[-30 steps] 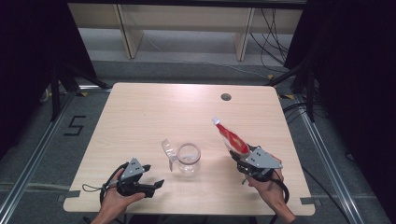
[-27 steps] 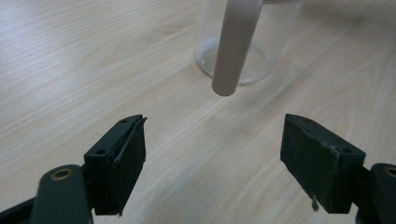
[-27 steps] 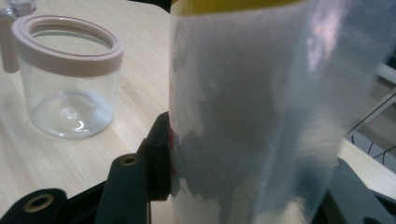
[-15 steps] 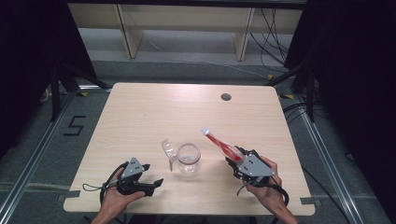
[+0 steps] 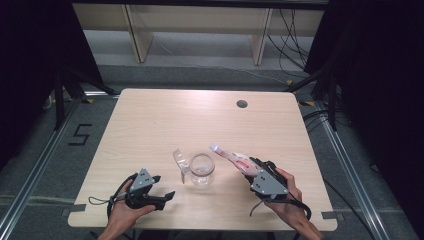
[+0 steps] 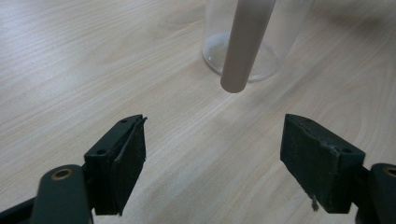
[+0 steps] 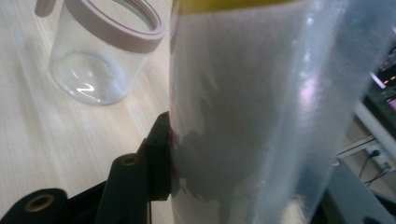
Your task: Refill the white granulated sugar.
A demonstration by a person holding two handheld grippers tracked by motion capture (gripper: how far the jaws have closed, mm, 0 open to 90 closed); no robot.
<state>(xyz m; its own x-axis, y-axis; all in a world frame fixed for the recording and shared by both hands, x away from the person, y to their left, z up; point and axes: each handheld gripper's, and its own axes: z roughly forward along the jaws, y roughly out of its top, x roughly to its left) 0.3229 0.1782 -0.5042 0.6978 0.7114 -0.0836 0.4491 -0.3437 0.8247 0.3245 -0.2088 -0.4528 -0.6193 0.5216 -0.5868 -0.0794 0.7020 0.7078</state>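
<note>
Right gripper [image 5: 248, 166] clamping pouch [image 5: 234, 158], tilted jarward

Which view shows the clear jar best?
The high view: the whole jar stands mid-table with its open mouth visible, between both grippers. The right gripper view shows its pinkish rim and most of its body; the left gripper view shows just its base.

Bright even tabletop light, dark surroundings, blurred close foreground.

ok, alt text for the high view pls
The right tongs hold a packet, its tip near a clear jar at the front of a wooden table. The left tongs sit open, left of the jar.
</note>
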